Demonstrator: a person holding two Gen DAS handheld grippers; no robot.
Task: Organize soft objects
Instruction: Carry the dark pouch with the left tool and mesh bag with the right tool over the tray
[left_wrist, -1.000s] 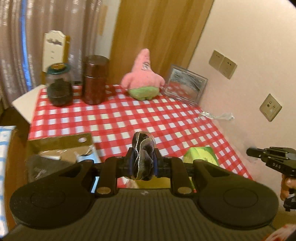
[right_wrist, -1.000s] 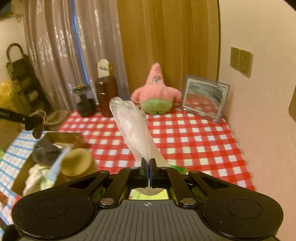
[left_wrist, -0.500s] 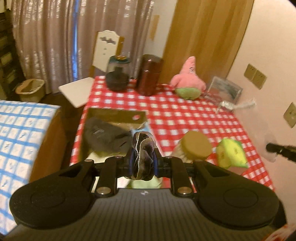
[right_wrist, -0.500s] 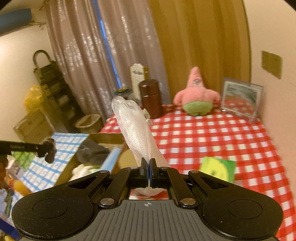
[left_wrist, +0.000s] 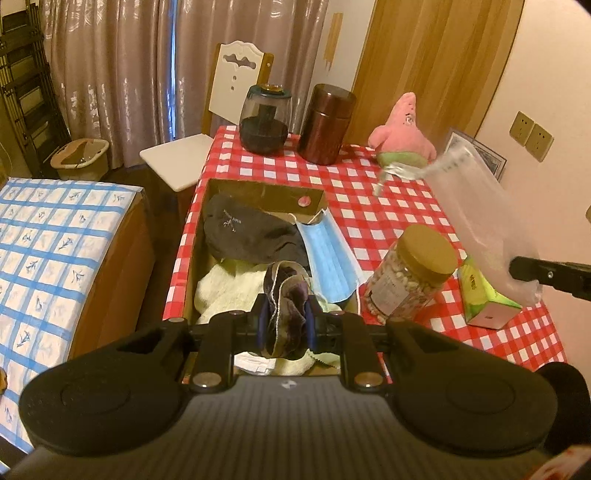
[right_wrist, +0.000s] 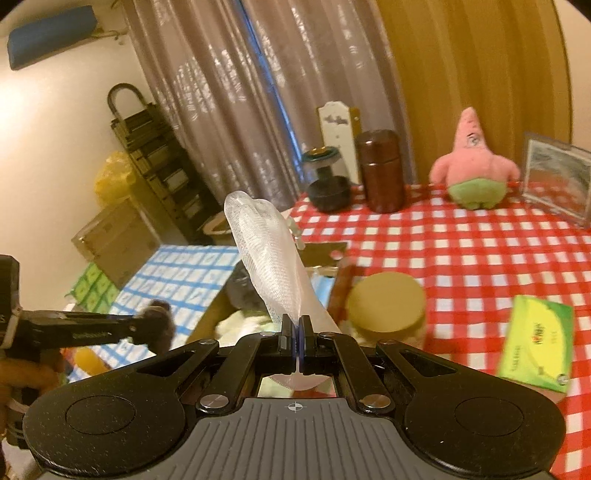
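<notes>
While my left claw (left_wrist: 286, 319) pinches the dark bunched sock (left_wrist: 284, 295) above the cardboard box (left_wrist: 258, 192), my right claw (right_wrist: 296, 332) clamps a limp plastic bag (right_wrist: 269, 266) by its edge; both look light, floppy, easily snagged.

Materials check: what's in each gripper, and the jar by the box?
Left gripper: dark sock, soft knit, bunched folds, pale stitched edge. Right gripper: clear bag, thin translucent plastic film, fine mesh texture, possibly netting. Jar: clear plastic or glass, contents visible, matte tan lid.
</notes>
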